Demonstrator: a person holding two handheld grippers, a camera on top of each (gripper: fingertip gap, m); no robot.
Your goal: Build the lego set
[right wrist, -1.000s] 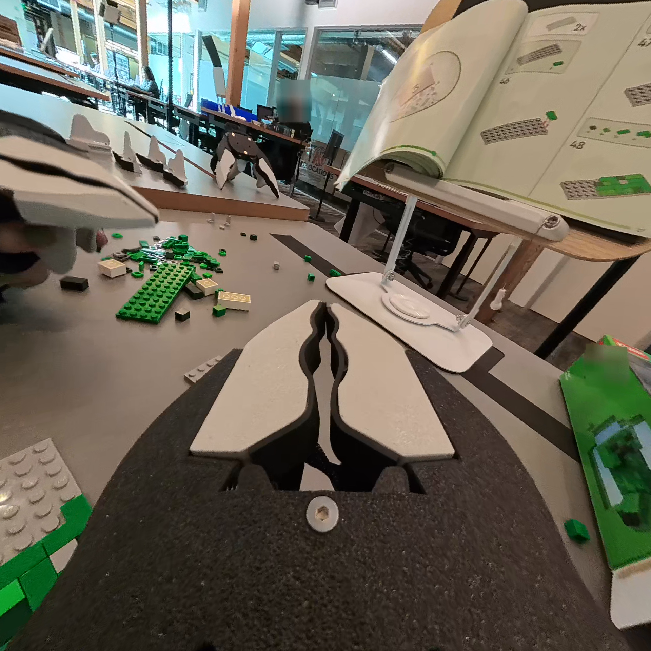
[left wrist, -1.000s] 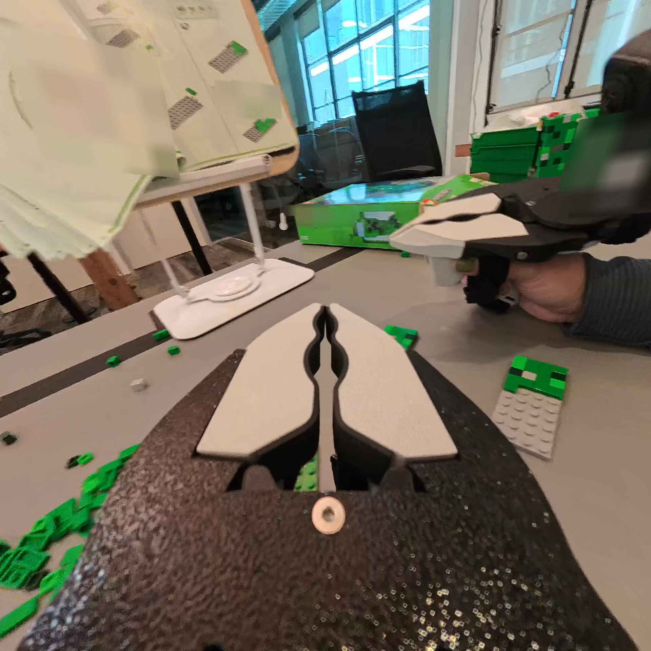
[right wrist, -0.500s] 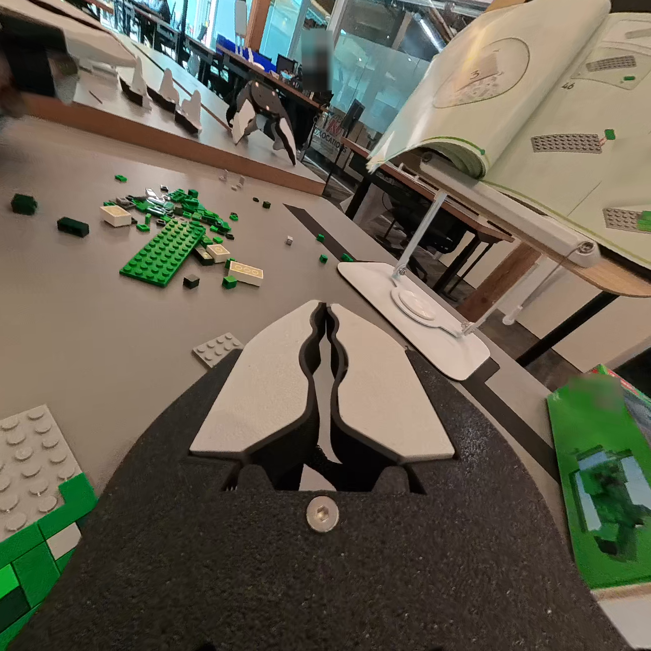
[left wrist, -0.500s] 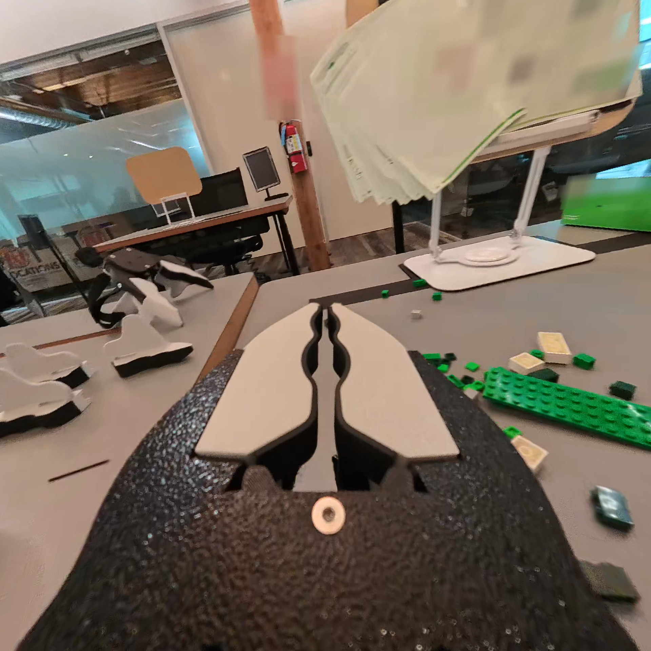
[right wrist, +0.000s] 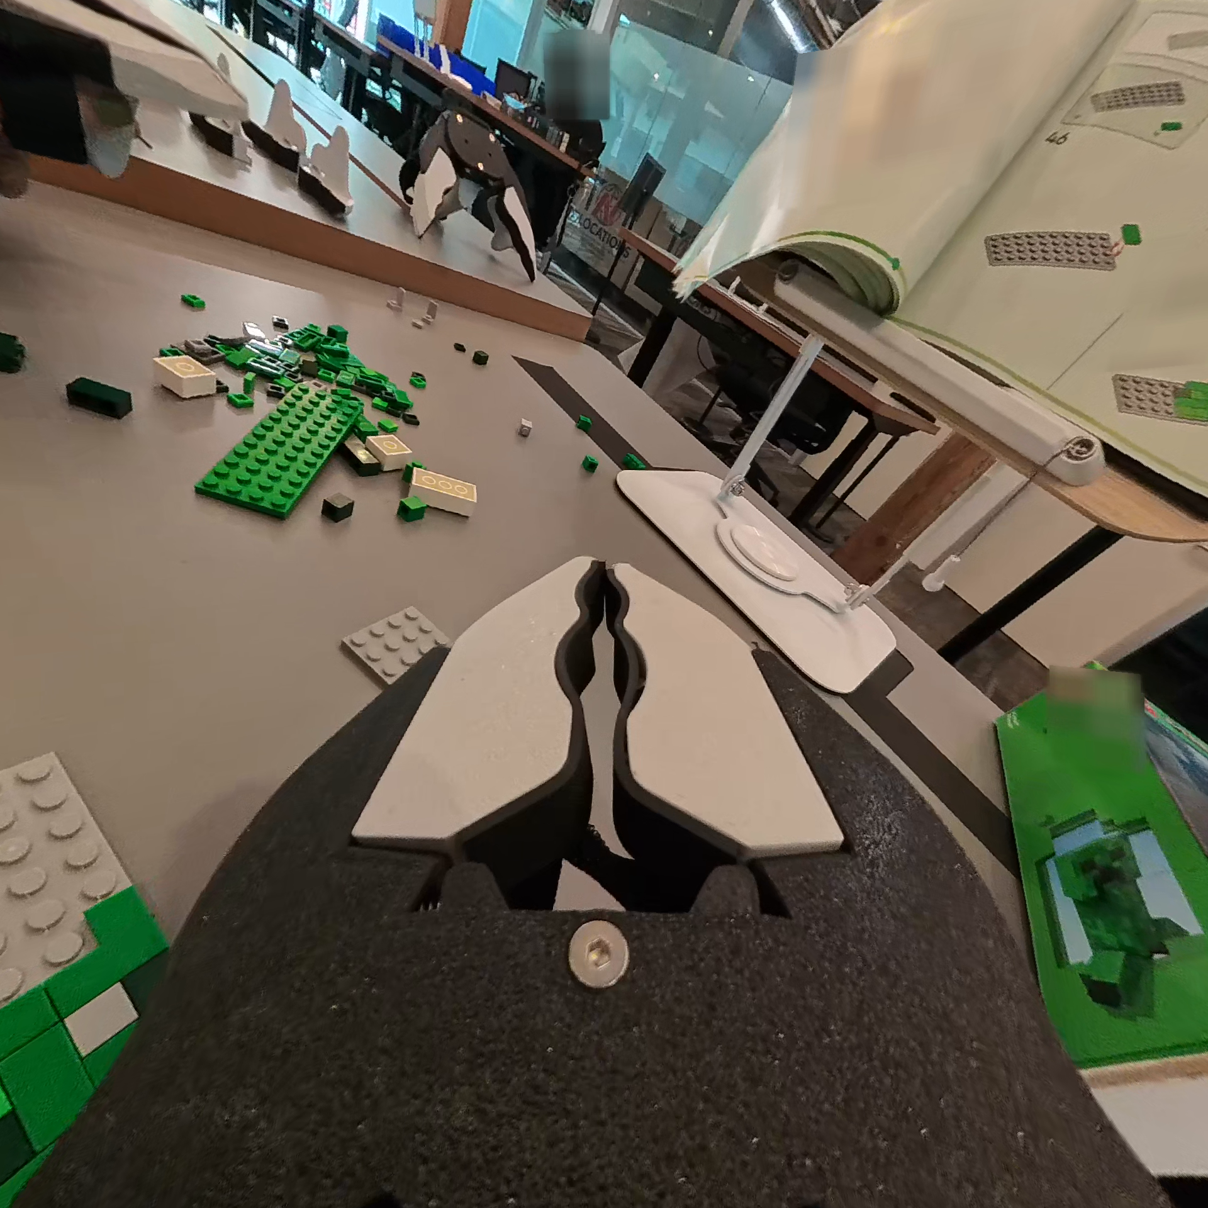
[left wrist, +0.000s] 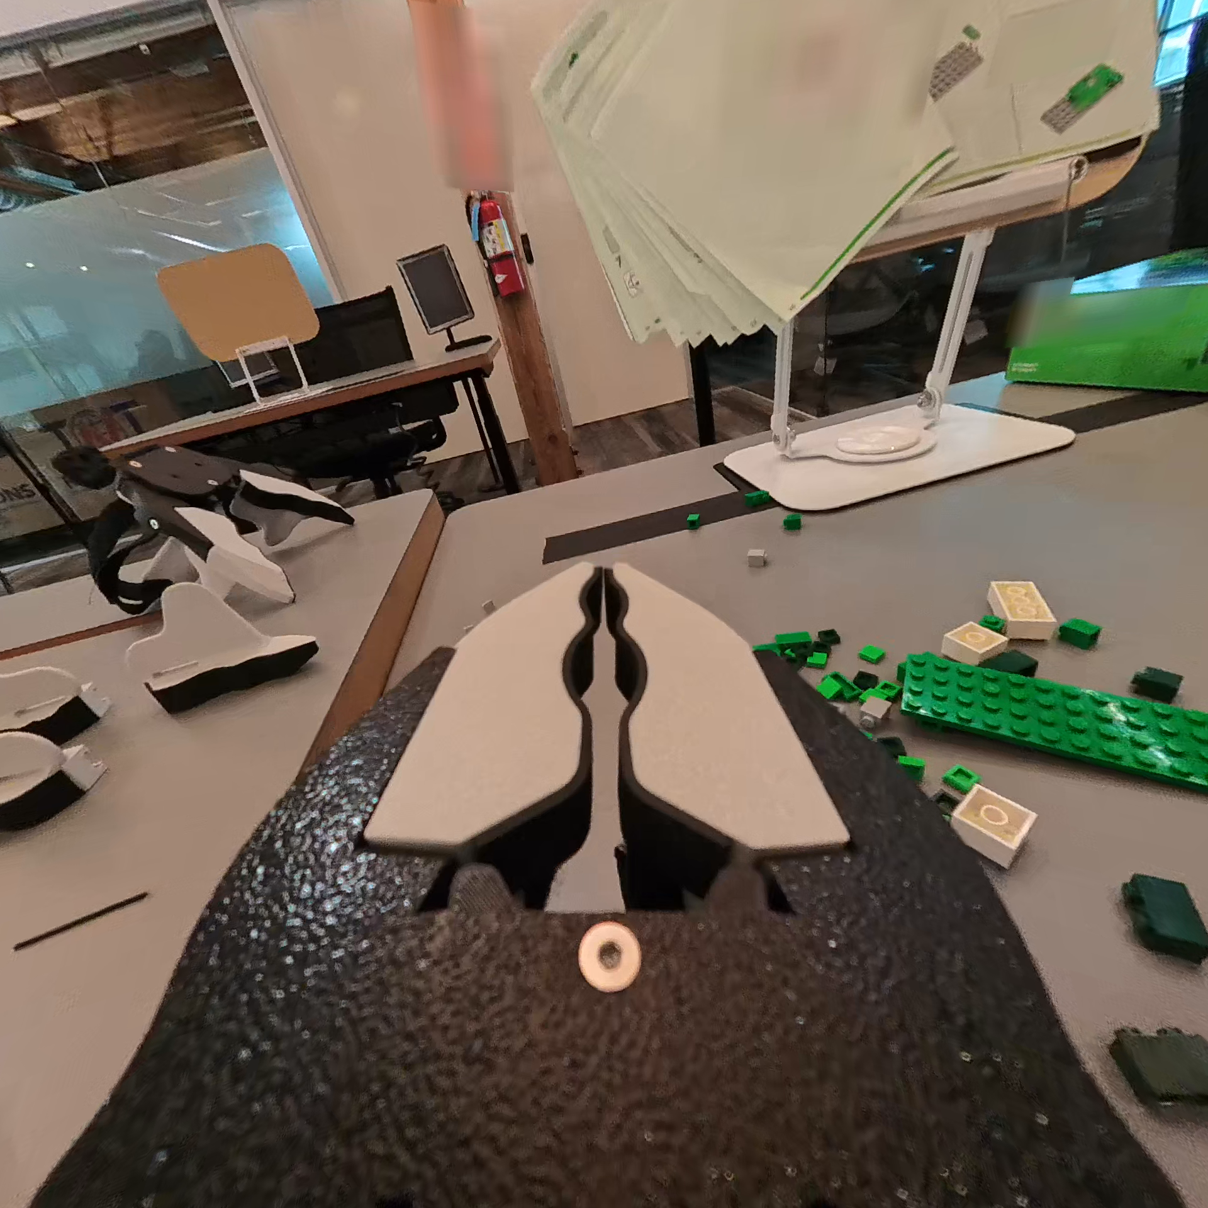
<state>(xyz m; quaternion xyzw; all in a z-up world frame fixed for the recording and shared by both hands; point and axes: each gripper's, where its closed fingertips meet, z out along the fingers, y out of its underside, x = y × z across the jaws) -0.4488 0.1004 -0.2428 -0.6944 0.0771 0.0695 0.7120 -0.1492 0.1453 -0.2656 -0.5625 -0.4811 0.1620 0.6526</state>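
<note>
Bricks (right wrist: 314,372) loose beside a green plate (right wrist: 281,451) on the desk (right wrist: 163,608), partly built grey plate (right wrist: 46,869) nearer, booklet (right wrist: 1020,216) propped on its stand for reference; left gripper (left wrist: 603,575) and right gripper (right wrist: 603,567) empty, jaws pressed together.

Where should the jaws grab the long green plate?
Probably by its two long edges, near one short end, coming down from above. The long green plate lies flat with studs up, so only its thin sides offer grip, and loose bricks crowd its far end.
</note>
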